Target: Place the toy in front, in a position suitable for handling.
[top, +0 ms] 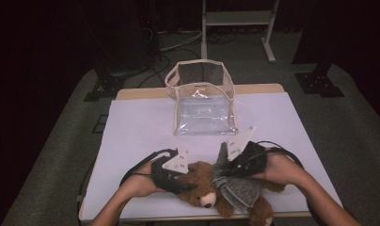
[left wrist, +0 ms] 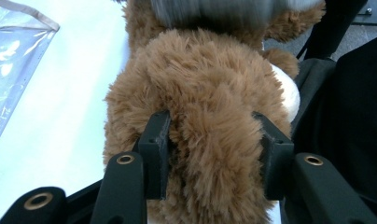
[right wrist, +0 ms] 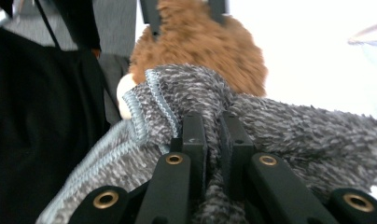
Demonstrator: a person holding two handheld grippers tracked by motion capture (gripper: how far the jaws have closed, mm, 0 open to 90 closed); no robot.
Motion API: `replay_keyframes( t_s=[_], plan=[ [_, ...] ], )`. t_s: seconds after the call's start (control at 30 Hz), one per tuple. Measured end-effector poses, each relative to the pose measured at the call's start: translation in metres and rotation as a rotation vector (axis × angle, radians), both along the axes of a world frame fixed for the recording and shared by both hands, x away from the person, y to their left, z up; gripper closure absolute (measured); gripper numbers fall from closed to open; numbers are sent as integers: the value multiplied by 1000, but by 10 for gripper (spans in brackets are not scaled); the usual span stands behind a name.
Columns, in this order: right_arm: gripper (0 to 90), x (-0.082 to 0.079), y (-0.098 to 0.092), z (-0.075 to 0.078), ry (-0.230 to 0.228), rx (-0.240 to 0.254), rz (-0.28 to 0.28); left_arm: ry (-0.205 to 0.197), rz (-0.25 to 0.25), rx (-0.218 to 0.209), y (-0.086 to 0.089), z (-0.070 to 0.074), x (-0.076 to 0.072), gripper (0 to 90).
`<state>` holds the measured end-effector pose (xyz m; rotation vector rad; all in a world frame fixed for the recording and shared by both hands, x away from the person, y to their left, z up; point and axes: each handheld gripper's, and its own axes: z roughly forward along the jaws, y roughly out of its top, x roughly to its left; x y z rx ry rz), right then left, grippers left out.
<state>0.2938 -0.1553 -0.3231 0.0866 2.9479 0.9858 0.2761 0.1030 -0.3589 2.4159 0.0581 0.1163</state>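
Note:
A brown teddy bear (top: pixel 201 172) lies at the front edge of the table, its pale muzzle toward me. My left gripper (top: pixel 189 185) comes in from the left, and its jaws press into the fur of the bear's head (left wrist: pixel 205 70) from both sides; the left gripper (left wrist: pixel 212 126) is shut on it. A grey knitted garment (top: pixel 241 190) lies over the bear's body. My right gripper (top: pixel 222 170) pinches a fold of that grey knit (right wrist: pixel 294 135) between nearly touching jaws, so the right gripper (right wrist: pixel 213 126) is shut on it. Past the fold is the bear's head (right wrist: pixel 200 42).
A clear plastic bag with beige trim (top: pixel 204 101) stands upright and open at the back middle of the white tabletop (top: pixel 136 132). Behind the table a metal stand (top: pixel 235 19) and cables sit on the floor. Both forearms rest near the front edge.

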Motion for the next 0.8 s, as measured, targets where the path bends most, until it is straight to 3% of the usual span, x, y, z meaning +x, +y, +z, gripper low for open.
replay_keyframes(
  t_s=[0.1,0.2,0.3,0.47,0.67,0.8],
  plan=[
    [818,5,-26,6,21,48,-55,2,-6,8,0,0,1,529],
    [818,10,-38,-3,54,37,-89,26,-4,3,0,1,3,514],
    [819,8,-33,-18,86,20,-68,58,-8,16,-1,3,8,478],
    [820,-3,-25,-25,69,-5,-36,122,-9,-7,-2,12,17,399],
    [821,-18,-22,-28,28,-25,-13,188,-18,47,-23,13,28,299],
    [821,-24,-23,-32,26,-21,-2,235,-36,61,-31,9,32,306]
  ],
)
